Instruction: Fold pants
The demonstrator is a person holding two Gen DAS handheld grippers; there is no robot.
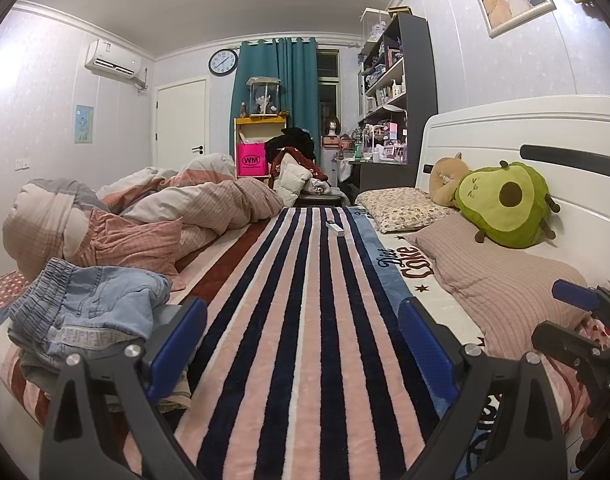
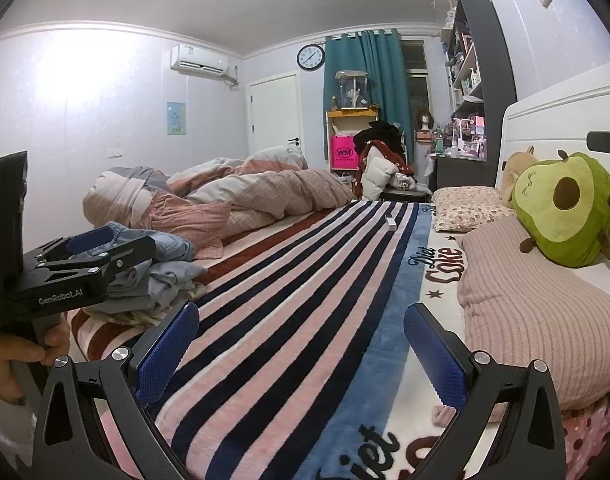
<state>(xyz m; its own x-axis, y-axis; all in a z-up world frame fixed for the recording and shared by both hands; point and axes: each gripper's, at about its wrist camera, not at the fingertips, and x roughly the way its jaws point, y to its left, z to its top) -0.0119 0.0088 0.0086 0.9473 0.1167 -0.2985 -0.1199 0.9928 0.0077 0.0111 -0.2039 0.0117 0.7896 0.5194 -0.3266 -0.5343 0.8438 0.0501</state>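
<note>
1. Pants (image 1: 89, 312): light denim, crumpled in a heap w/ other pale cloth on the bed's left side. Legs can't be traced; only the gathered waistband is clear. In the left wrist view the heap's lower part sits behind the left claw's finger.
2. In the right wrist view the left claw body covers part of the heap (image 2: 161, 264), so its full extent is hard to make out there.
3. Left claw (image 1: 301, 340): jaws wide apart, nothing between them, over the striped blanket (image 1: 305, 280). Pants lie just left of its left finger; can't tell if cloth & finger touch.
4. Right claw (image 2: 301, 350): jaws also spread, empty, over the blanket's blue edge. Pants are well to its left, beyond the left claw.
5. Right claw in the left wrist view shows only at the right edge, cut off. A hand (image 2: 13, 364) grips the left claw's handle at the frame edge, mostly cut off.
6. Small white box (image 1: 335, 228) lies mid-blanket, too small to ID. Rumpled duvet (image 1: 145, 208) behind the pants; avocado plush (image 1: 505, 204) on pillows at right.
</note>
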